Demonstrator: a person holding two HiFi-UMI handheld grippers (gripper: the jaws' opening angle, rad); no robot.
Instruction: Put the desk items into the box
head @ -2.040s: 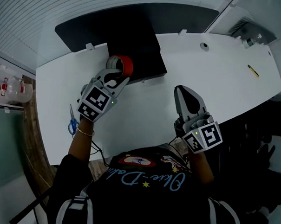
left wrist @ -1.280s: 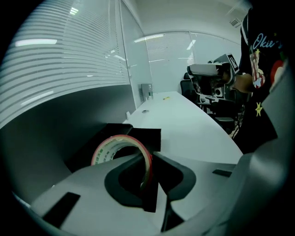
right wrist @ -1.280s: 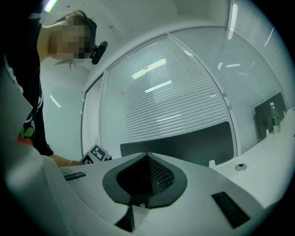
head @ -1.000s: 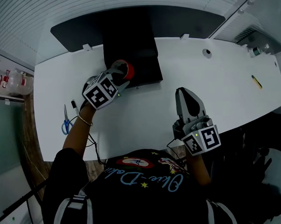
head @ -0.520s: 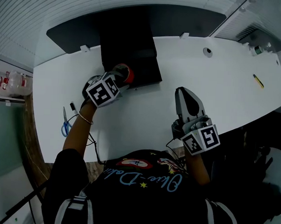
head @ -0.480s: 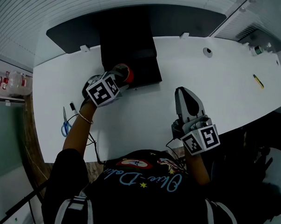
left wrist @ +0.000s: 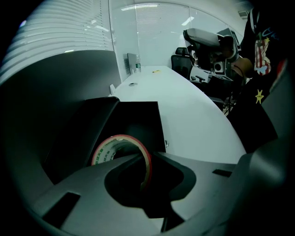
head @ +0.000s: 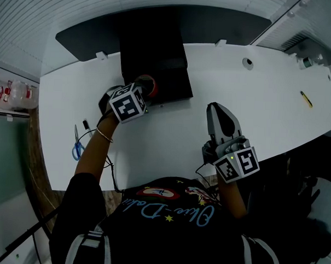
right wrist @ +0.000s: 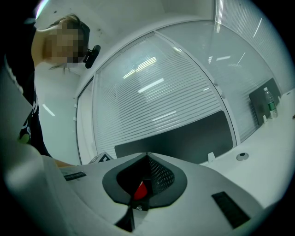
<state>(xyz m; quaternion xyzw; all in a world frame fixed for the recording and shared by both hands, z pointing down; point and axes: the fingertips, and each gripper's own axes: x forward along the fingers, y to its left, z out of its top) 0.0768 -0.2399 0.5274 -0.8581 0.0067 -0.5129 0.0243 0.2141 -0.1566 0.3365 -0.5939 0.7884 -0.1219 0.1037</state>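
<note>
A red roll of tape is pinched by its rim in my left gripper, which is shut on it and tilts steeply down. It hangs over the near left corner of the open black box at the back of the white desk. In the left gripper view the roll stands on edge between the jaws, with the box's dark inside right behind it. My right gripper hovers over the desk's front, shut and holding nothing; its tips meet.
Blue-handled scissors and a dark marker lie at the desk's left end. A yellow pen lies far right, near a cable hole. A dark screen stands behind the box. The person's body is at the front edge.
My left gripper has carried the tape roll a little right and lower onto the box's corner, tipping further down. The right gripper has stayed put.
</note>
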